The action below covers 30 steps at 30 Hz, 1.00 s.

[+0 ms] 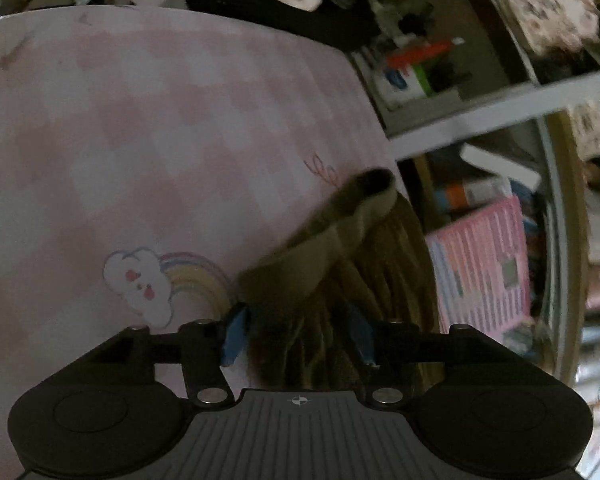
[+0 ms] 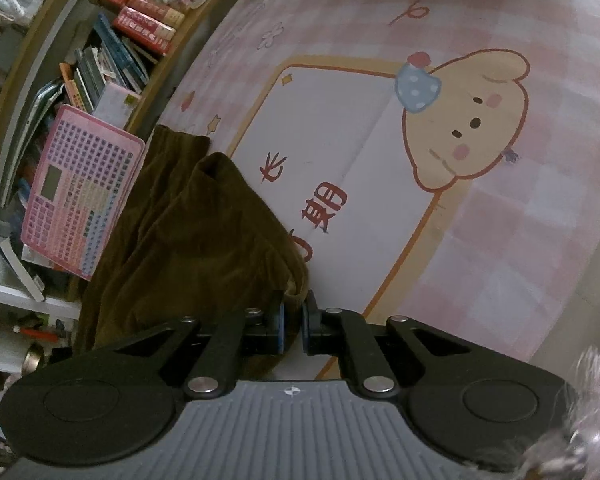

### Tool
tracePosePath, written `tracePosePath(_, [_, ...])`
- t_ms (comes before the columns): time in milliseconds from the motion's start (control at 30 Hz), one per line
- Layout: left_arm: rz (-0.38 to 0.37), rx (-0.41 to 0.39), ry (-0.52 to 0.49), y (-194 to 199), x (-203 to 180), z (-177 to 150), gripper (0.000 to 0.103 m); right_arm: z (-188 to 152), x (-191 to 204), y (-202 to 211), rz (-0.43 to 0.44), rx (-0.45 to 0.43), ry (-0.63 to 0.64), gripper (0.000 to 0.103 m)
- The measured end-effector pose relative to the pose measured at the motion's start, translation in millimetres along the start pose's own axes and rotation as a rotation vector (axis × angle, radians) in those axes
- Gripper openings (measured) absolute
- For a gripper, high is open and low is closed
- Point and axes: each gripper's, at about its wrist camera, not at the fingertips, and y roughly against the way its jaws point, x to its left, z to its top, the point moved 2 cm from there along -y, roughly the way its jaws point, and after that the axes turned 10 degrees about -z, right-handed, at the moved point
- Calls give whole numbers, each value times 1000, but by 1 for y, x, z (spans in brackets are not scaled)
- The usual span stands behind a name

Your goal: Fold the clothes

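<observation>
Brown garment (image 2: 188,236) at the edge of the pink-checked worktop (image 2: 500,240), one set of tongs gripping it and the other spread over it.

Risk: much of the cloth lies bunched along the worktop's edge, beside the bookshelf (image 2: 112,52); with only one corner pinched, a pull could drag the rest over the edge or tighten the bunching, not flatten it. The single pinch takes only a thin lip of hem, which may slip free under the garment's weight. Right tongs (image 2: 293,322): pressed nearly together, pinching a fold of brown cloth at its near edge. Left tongs (image 1: 296,334): about half spread, blue pads either side of the dark pleated fabric and its lighter band (image 1: 332,232), not visibly pressing it; blur leaves contact uncertain.
</observation>
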Motion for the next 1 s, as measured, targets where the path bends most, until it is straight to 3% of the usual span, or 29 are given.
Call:
tracePosePath(33, [9,-4,-1,-2,-2,0,47,0,-1,0,3,2,0,8])
tracePosePath(67, [30,3,-7,-5,-5,1,23,0,0,0,1,3,14,8])
tracePosePath(100, [50,11,-14,-8,-9,1,18,1,2,0,0,4,27,8])
tracePosePath(200, [41,19,-62,2,-16,-3,15,3,7,4,12,0,57,6])
tracePosePath(300, [38,41,-99,12,-15,-10,15,8,16,34,92,-83,102,6])
tracePosePath(333, [47,56,-105,13,-12,-13,15,9,20,41,64,-100,144,6])
tracePosePath(433, [41,83,-96,16,-5,-23,15,12,12,39,-41,-85,195,5])
tracePosePath(533, [42,88,-104,18,-4,-29,16,10,-6,28,-101,-62,159,6])
tracePosePath(667, [51,84,-112,17,-6,-30,20,4,-11,25,-114,-67,164,6])
tracePosePath(800, [66,67,-108,20,-7,-32,35,7,-9,26,-115,-73,189,7])
tracePosePath(900, [90,44,-129,25,-14,-33,53,6,-7,33,-136,-105,202,25])
tracePosePath(933, [96,37,-142,28,-17,-33,54,6,-5,37,-148,-127,223,34])
tracePosePath(1000, [103,28,-181,33,-23,-34,54,5,2,44,-161,-169,264,35])
